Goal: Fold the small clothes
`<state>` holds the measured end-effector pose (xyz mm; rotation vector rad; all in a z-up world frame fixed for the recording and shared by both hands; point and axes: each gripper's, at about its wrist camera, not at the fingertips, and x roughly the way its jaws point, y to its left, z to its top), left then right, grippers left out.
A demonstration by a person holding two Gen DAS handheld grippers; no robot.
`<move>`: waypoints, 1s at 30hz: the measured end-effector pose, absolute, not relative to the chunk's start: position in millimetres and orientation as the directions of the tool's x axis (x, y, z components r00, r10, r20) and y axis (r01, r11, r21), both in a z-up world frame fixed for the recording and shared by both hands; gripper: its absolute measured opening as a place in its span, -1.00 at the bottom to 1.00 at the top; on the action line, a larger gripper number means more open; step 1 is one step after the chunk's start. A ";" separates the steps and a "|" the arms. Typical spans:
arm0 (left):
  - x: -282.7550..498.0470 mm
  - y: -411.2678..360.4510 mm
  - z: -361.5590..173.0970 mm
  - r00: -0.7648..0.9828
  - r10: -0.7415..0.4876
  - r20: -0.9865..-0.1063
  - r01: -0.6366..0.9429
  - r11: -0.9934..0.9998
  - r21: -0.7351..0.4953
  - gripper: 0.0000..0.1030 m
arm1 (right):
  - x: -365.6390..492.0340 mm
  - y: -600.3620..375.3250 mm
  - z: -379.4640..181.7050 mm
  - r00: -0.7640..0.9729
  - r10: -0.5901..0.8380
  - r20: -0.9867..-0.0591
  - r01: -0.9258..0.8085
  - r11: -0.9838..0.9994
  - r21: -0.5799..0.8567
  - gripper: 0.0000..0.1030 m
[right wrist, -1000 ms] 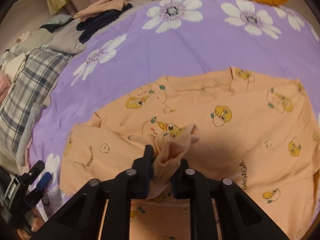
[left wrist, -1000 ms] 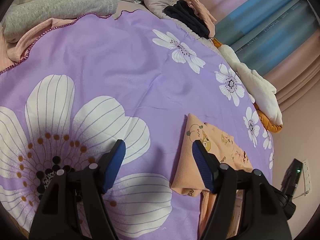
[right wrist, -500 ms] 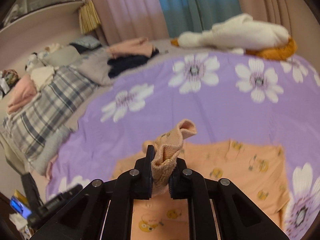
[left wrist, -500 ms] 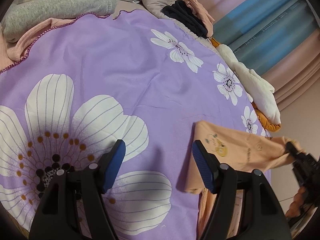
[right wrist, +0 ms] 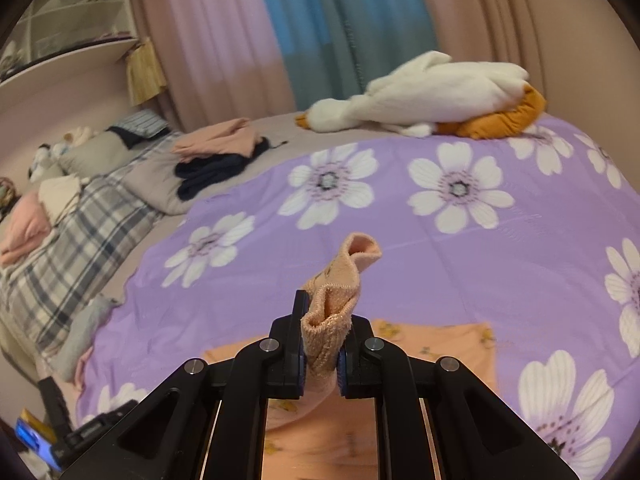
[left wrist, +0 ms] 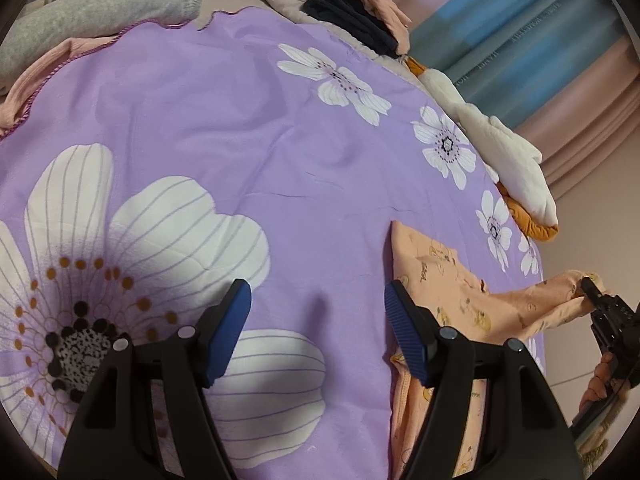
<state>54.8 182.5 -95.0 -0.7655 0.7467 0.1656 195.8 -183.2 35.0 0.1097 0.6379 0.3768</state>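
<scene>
Purple bedspread (left wrist: 248, 128) with white flowers lay broad and bare ahead of your left gripper (left wrist: 318, 334), whose blue-padded jaws stood wide apart and held nothing, above a big flower print. Its far edge ran along a grey sweater (left wrist: 92, 20), a plaid blanket (right wrist: 68, 248) and a pile of dark and peach clothes (right wrist: 218, 156); the right edge was lined by a plush goose (right wrist: 432, 92) lying before the curtains (right wrist: 320, 28).

You had your right gripper (right wrist: 322, 354) clamped tight on a bunched fold of the peach shirt (right wrist: 432, 338), raised off the bed. A ribbed cuff or hem stuck up past the fingertips, curled over at its tip. In the left view the shirt lay at the bedspread's right side, touching the left gripper's right finger (left wrist: 404, 332), with one part stretched upward toward your right gripper (left wrist: 600, 300) at the frame edge. Its cloth showed small yellow cartoon prints and some lettering, too small to read.
</scene>
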 end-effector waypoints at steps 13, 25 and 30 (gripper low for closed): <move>81.1 144.0 -93.3 0.695 -0.206 -0.689 -0.299 0.789 -0.537 0.34 | 212.2 -247.6 -47.9 0.658 0.295 -0.693 -0.176 0.955 0.240 -0.75; 104.8 109.7 -86.7 0.639 -0.249 -0.728 -0.227 0.843 -0.487 0.34 | 171.8 -293.3 -71.2 0.609 0.263 -0.748 -0.087 0.960 0.267 -0.22; 117.6 97.2 -84.9 0.621 -0.263 -0.738 -0.199 0.858 -0.473 0.31 | 184.0 -317.4 -63.5 0.615 0.318 -0.721 -0.071 0.934 0.351 -0.21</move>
